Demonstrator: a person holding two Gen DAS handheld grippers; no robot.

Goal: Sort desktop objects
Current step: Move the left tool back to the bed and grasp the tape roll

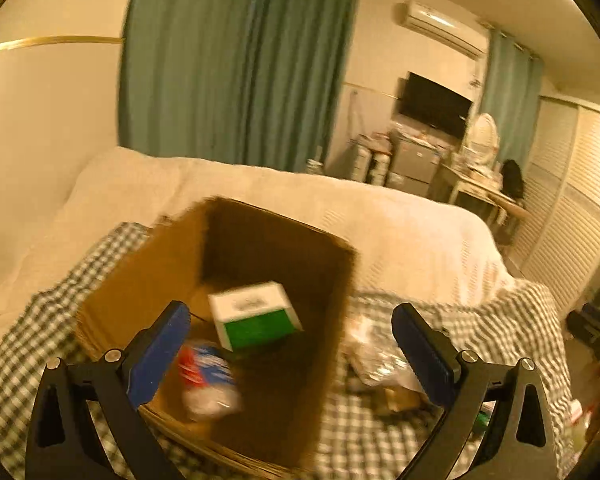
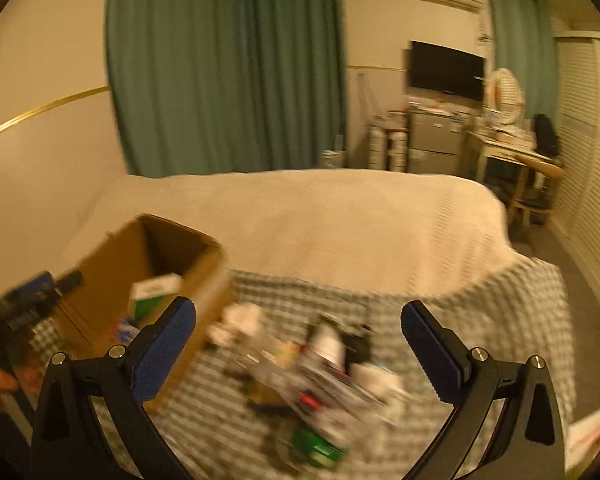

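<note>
An open cardboard box (image 1: 140, 280) stands on a checkered cloth (image 1: 360, 432). Inside it lie a white-and-green carton (image 1: 256, 314) and a red, white and blue packet (image 1: 208, 376). My left gripper (image 1: 292, 344) hangs open and empty just above the box. In the right wrist view the box (image 2: 112, 280) is at the left, and a blurred pile of small objects (image 2: 320, 372) lies on the cloth. My right gripper (image 2: 298, 344) is open and empty above that pile. The left gripper also shows at the left edge of the right wrist view (image 2: 32, 300).
The cloth (image 2: 480, 320) covers a surface in front of a bed with a cream cover (image 2: 300, 216). Green curtains (image 2: 228, 68), a TV (image 2: 446, 70) and a cluttered desk (image 2: 512, 148) stand behind. A crinkled bag (image 1: 376, 356) lies right of the box.
</note>
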